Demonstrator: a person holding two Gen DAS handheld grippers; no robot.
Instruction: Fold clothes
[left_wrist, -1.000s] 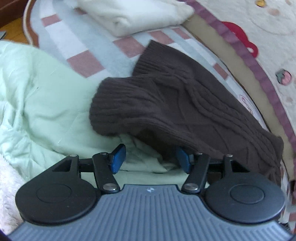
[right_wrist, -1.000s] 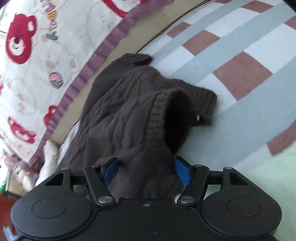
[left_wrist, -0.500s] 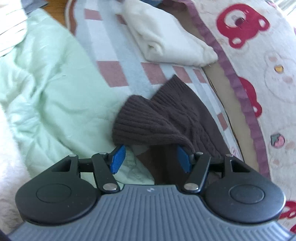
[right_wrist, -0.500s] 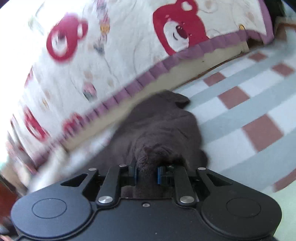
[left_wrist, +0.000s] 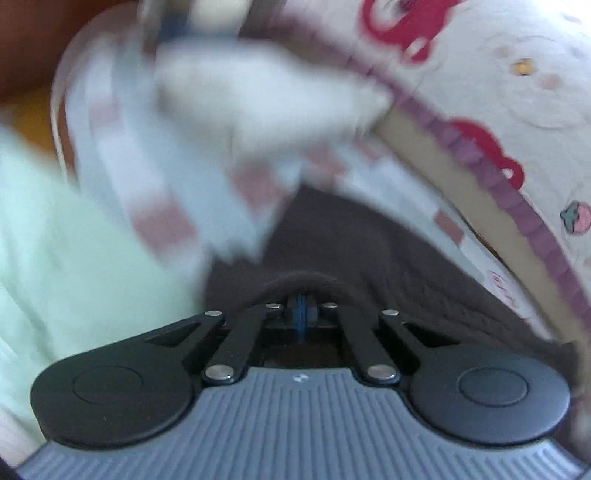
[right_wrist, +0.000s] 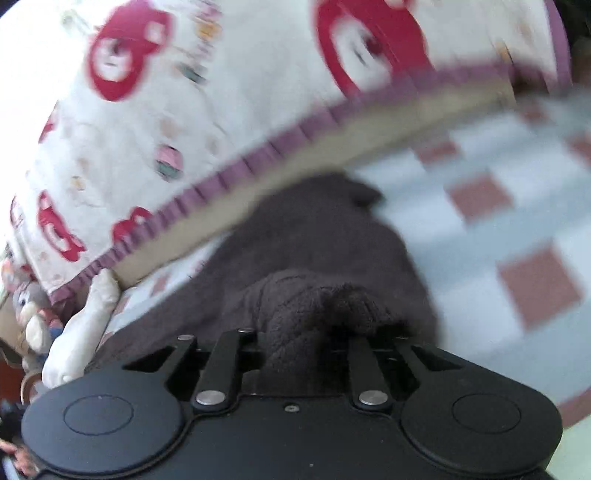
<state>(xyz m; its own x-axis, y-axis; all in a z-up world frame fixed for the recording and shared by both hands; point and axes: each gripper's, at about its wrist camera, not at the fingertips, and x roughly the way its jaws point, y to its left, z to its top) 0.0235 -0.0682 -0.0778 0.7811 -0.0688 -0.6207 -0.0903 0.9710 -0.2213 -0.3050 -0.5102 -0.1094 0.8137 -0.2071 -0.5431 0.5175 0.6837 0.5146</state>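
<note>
Checked bedsheet (right_wrist: 480, 229) under my brown sweater (right_wrist: 314, 236), which runs away along the cartoon blanket's (right_wrist: 221, 92) purple edge, left hand-held gripper (left_wrist: 302, 314) clamped on its near hem, right hand-held gripper (right_wrist: 306, 332) closing on bunched knit.

Soft daylight, heavy motion blur, fisheye-bent edges, perhaps overexposed upper left.

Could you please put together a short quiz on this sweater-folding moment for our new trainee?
1. True or false: the right gripper has brown sweater fabric between its jaws.
2. What lies just beyond the brown sweater, along its far edge? A) a bear-print quilt B) a wooden chair C) a laundry basket
3. What colour is the bedding to the left of the left gripper?

Key: 1 true. 2 A, the bear-print quilt. 3 pale green bedding.
</note>
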